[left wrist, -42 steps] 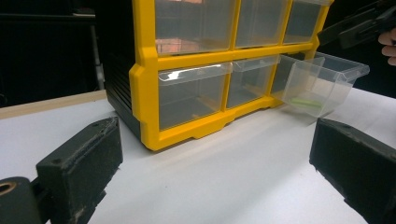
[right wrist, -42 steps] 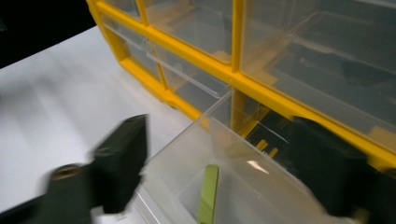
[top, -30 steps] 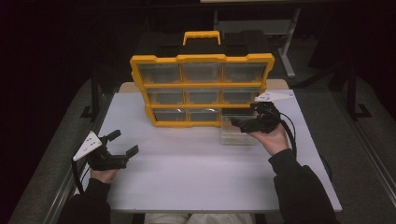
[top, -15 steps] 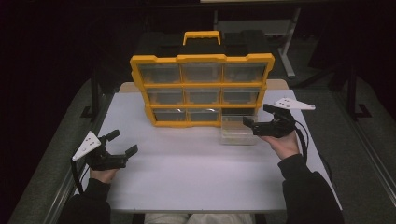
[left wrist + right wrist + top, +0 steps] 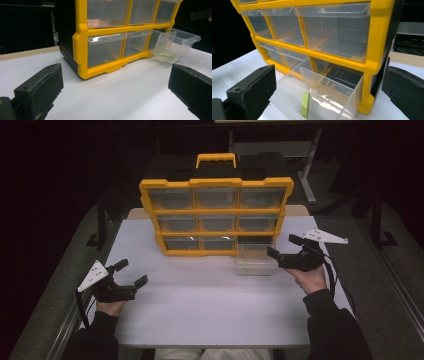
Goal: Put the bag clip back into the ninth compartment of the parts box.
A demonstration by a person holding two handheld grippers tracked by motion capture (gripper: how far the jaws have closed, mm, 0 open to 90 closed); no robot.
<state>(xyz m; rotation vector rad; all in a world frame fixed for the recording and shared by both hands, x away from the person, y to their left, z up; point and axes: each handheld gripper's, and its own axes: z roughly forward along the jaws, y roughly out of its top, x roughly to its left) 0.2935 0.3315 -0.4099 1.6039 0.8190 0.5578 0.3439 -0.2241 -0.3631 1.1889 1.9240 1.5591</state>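
- High view: yellow plastic organizer cabinet with clear drawers (image 5: 216,216) stands upright at the back of the white counter (image 5: 210,305). The clear plastic drawer (image 5: 256,259) is out of its bottom-right slot and sits on the counter just in front of it.
- High view: right hand-held gripper (image 5: 282,247) is just beside the drawer's right end, jaws spread, gripping nothing. Left hand-held gripper (image 5: 131,273) is well apart at the near left, jaws also spread and empty.
- Left gripper view: both black jaws wide apart over bare counter. Cabinet ahead, pulled drawer at its far corner, with a small green flat piece (image 5: 166,54) lying inside.
- Right gripper view: jaws released, straddling the drawer's near corner without contact that can be confirmed. Green piece (image 5: 305,105) lies on the drawer floor; the empty bottom-right slot (image 5: 337,72) is right behind.
- Risk: the drawer looks light and loose on a smooth counter, so a one-sided jaw touch would likely skate or rotate it rather than grip.
- Risk: clamping a thin clear wall off-centre could tilt the drawer and spill the green piece.
- Risk: if re-inserting, a skewed approach may jam the drawer on the yellow frame and shove the cabinet; the left hand-held gripper is too far off to brace.
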